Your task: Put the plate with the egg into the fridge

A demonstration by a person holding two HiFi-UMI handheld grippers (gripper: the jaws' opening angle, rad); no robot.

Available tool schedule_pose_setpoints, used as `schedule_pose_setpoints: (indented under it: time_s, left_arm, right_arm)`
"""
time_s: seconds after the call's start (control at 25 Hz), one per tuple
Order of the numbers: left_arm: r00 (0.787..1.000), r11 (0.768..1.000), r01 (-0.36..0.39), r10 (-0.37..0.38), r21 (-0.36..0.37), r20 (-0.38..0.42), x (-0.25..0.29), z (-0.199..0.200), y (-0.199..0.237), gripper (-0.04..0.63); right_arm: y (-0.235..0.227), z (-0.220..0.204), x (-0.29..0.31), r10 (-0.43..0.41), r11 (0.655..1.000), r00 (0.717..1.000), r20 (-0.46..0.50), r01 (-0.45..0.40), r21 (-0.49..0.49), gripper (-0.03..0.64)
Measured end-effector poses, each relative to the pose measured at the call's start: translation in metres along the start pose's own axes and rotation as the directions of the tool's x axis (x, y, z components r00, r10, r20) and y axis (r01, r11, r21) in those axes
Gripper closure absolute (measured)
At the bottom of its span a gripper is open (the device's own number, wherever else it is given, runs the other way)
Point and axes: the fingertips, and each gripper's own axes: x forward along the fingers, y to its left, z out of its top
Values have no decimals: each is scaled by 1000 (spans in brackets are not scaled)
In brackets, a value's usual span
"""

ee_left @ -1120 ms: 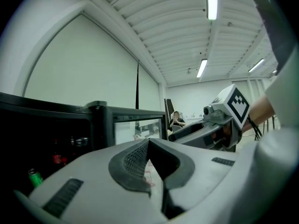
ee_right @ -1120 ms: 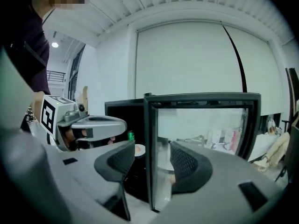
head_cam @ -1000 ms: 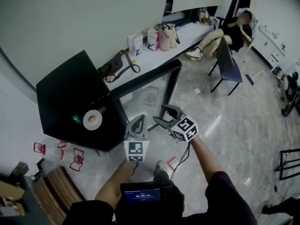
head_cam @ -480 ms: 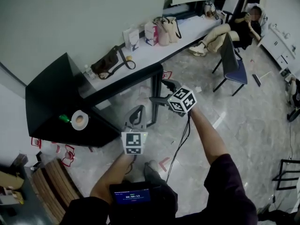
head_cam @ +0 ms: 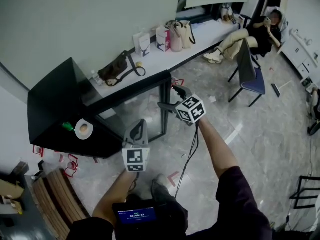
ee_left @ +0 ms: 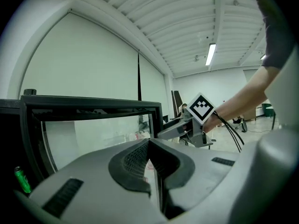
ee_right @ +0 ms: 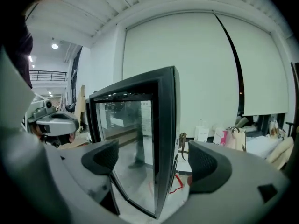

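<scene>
A white plate with a brown egg point(head_cam: 84, 129) sits on top of the black fridge point(head_cam: 52, 101), next to a green bottle point(head_cam: 68, 126). The fridge's glass door point(head_cam: 135, 109) stands swung out. My right gripper point(head_cam: 167, 98) is open, and the door's free edge point(ee_right: 166, 139) stands between its fingers point(ee_right: 205, 164) without either pad pressing on it. My left gripper point(head_cam: 139, 125) hangs lower, in front of the door glass, shut and empty. In the left gripper view its jaws point(ee_left: 149, 160) are closed, with the right gripper point(ee_left: 187, 127) beyond them.
A white table point(head_cam: 165, 59) with bags and cartons runs behind the fridge. A person sits at its far end beside a blue chair point(head_cam: 248, 76). A wooden slatted piece point(head_cam: 55, 204) lies at lower left. Red tape marks point(head_cam: 70, 164) dot the marble floor.
My right gripper has moved forward to the door's free edge, and its jaws stand wider. The left gripper has drifted slightly left and stays shut. The head view has shifted.
</scene>
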Motion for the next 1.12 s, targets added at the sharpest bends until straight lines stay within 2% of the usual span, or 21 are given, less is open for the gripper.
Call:
schedule_pose_setpoints:
  time_s: [0.28, 0.6, 0.8, 1.12]
  left_arm:
    - [999, 999, -36, 36, 12, -1, -10, 4, 9, 588]
    - [1000, 1000, -14, 14, 10, 14, -33, 2, -3, 588]
    - [999, 1000, 30, -31, 6, 39, -78, 3, -27, 588]
    - [997, 998, 66, -65, -24, 38, -197, -17, -64, 588]
  right_arm:
    - [2, 2, 32, 57, 998, 997, -54, -56, 9, 167]
    - [25, -10, 3, -30, 999, 999, -36, 31, 37, 167]
    - [72, -29, -44, -106, 992, 994, -30, 108, 61, 167]
    - [191, -57, -119, -185, 978, 982, -43, 188, 88, 167]
